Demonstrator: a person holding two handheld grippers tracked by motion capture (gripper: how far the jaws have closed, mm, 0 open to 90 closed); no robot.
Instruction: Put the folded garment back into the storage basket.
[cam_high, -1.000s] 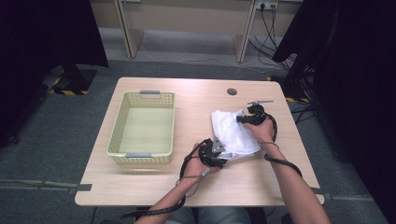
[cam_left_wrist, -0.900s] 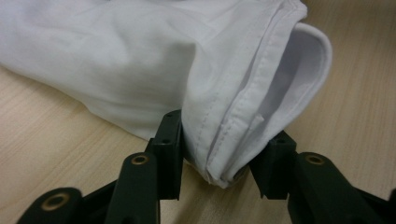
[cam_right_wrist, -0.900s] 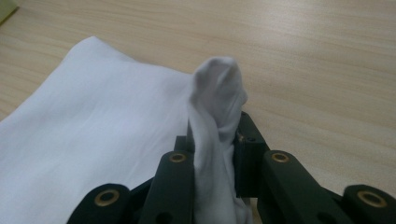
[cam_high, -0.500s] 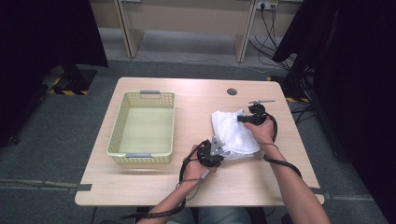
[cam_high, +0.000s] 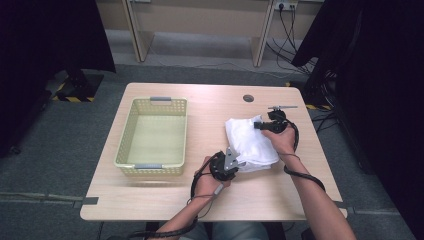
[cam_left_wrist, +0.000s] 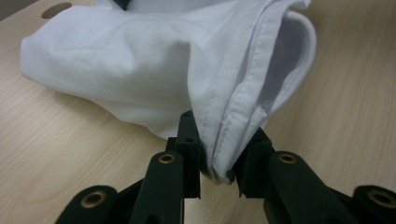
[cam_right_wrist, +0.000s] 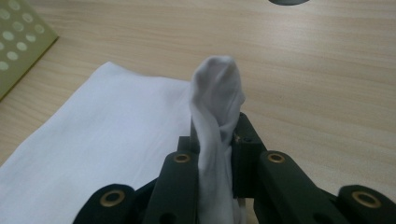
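A white cloth (cam_high: 250, 142) lies loosely folded on the right half of the wooden table (cam_high: 210, 200). My left gripper (cam_high: 239, 162) is at its near-left corner. Its jaws have just been closing, and in the left gripper view they pinch the stitched hem of the cloth (cam_left_wrist: 140, 70) at the left gripper (cam_left_wrist: 219, 142). My right gripper (cam_high: 257, 125) holds the far-right corner. In the right gripper view a bunched tuft of cloth (cam_right_wrist: 215, 93) stands up between the jaws of the right gripper (cam_right_wrist: 215, 140), which are shut on it.
A pale yellow plastic basket (cam_high: 126, 135) stands on the left half of the table with nothing in it, its corner (cam_right_wrist: 18, 42) showing in the right gripper view. A round cable hole (cam_high: 248, 98) lies at the far edge. Cables trail from both hands.
The left hand has shifted slightly at the cloth's near corner. The right hand and the far corner of the cloth have stayed put.
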